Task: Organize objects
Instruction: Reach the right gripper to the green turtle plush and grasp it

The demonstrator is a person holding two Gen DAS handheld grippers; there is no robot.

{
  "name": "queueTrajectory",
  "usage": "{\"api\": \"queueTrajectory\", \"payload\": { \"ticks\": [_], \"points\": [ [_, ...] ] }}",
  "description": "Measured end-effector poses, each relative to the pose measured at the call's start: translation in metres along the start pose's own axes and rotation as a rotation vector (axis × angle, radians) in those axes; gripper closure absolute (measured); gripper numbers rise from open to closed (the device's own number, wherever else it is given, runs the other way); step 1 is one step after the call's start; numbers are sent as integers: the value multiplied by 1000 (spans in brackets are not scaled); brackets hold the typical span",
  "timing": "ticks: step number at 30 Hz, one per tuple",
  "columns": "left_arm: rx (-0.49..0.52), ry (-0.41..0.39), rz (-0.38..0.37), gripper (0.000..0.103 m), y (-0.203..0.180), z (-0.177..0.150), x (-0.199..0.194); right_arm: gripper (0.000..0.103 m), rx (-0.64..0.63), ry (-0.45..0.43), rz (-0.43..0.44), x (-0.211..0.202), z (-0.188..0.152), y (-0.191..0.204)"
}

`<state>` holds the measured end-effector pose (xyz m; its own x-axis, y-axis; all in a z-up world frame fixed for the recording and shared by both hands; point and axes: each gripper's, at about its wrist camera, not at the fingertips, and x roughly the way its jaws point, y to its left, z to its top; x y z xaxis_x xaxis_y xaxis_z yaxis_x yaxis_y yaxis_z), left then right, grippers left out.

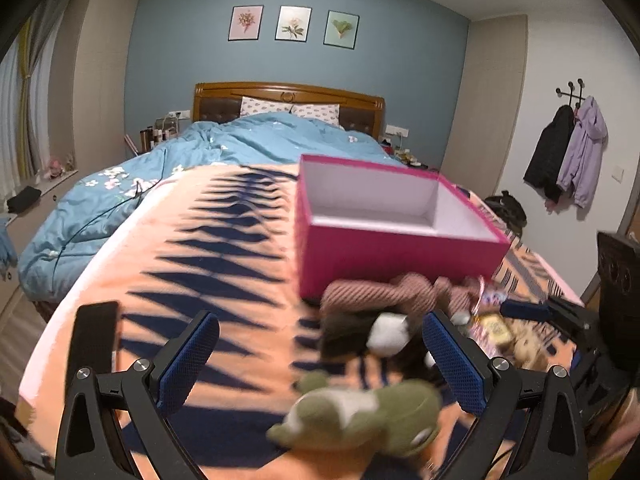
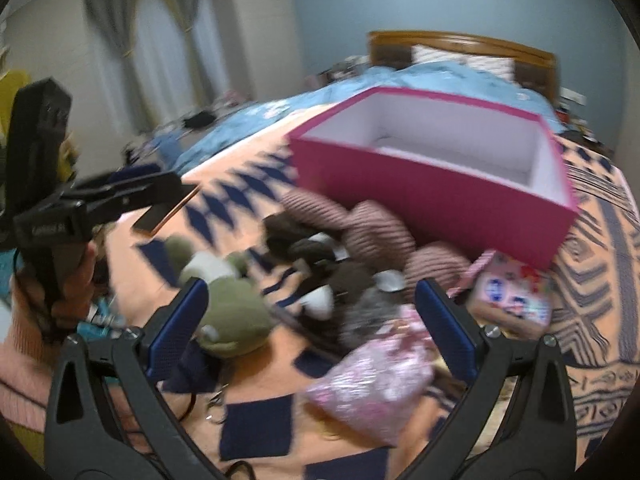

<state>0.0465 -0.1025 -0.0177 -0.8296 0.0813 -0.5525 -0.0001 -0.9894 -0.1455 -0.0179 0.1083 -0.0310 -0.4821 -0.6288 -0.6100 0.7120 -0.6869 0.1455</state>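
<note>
Three framed flower prints (image 1: 293,23), wooden headboard (image 1: 288,94), blue duvet (image 1: 248,140), hanging jackets (image 1: 568,152)

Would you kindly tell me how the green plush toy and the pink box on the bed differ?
The green plush toy is soft, rounded and olive with a white patch; the pink box is rigid, straight-sided and magenta outside, white inside. The box is far larger than the toy. The box stands upright, open-topped and empty as far as its inside shows, while the toy lies flopped on its side. The toy lies nearer the cameras; the box sits behind the pile. Both rest on the orange patterned blanket.
</note>
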Motion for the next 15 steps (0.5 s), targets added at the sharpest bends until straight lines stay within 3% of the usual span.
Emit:
{"api": "queueTrajectory", "payload": {
  "ticks": [9, 15],
  "points": [
    [18, 162, -72, 1, 14, -45, 17, 17, -10, 199, 167, 48, -10, 21],
    [-2, 230, -164, 13, 16, -60, 33, 18, 4, 249, 204, 67, -15, 26]
  ]
}}
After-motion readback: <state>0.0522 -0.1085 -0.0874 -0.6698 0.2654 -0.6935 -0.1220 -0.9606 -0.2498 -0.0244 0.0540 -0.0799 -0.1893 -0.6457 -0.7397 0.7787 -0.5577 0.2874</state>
